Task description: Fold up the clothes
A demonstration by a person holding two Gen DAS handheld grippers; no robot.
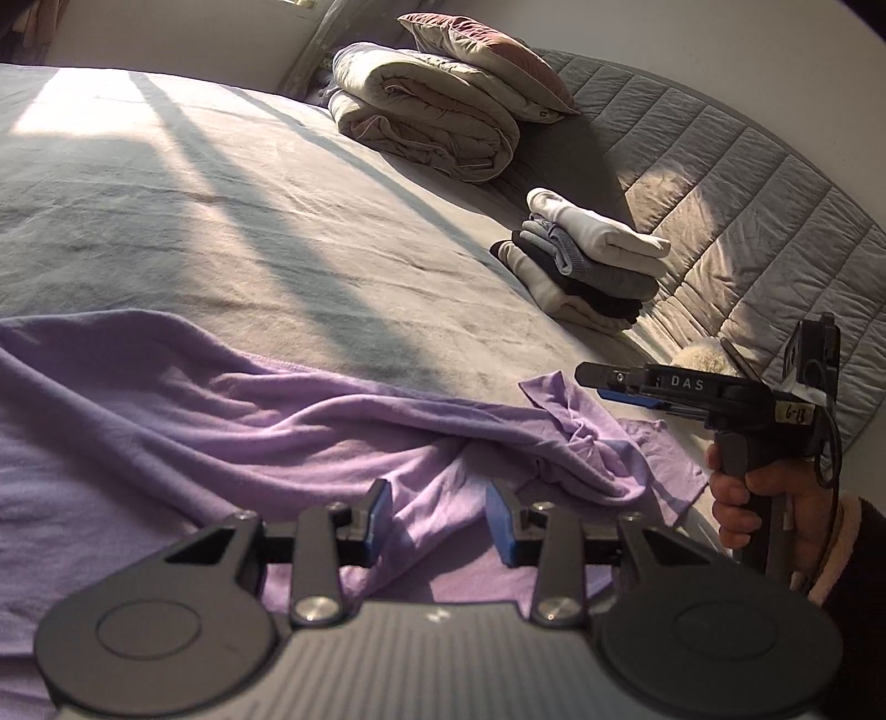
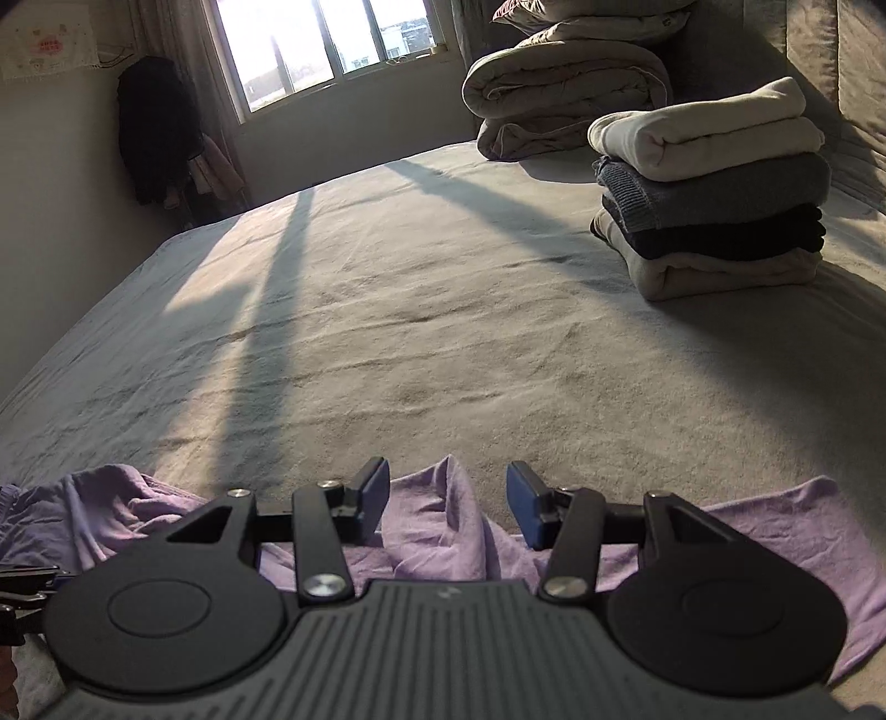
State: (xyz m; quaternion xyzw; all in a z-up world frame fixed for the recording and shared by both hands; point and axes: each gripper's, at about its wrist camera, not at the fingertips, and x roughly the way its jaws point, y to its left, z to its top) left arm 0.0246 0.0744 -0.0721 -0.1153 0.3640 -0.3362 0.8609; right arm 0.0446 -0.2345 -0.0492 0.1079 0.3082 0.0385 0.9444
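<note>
Lilac garment (image 1: 232, 421), thin, limp and light, is spread rumpled on the bed (image 1: 221, 221) near its front edge under both tongs, left (image 1: 438, 520) and right (image 2: 446, 509), each parted and gripping nothing; hems or corners are judged the best hold.

A garment (image 1: 232, 421) lies crumpled along the near edge of the bed (image 1: 232, 232), spread from left to right. The left hand-held gripper (image 1: 438, 518) sits over its middle, cloth between the parted jaws; the right hand-held gripper (image 2: 446, 501) sits over its right part, a fold rising between its jaws. Farther back on the right, a stack of folded clothes (image 2: 714, 188) rests on the bed. Behind it lies a rolled quilt (image 1: 421, 111) with a pillow (image 1: 487, 50) on top. The headboard (image 1: 747, 183) runs along the right side.
</note>
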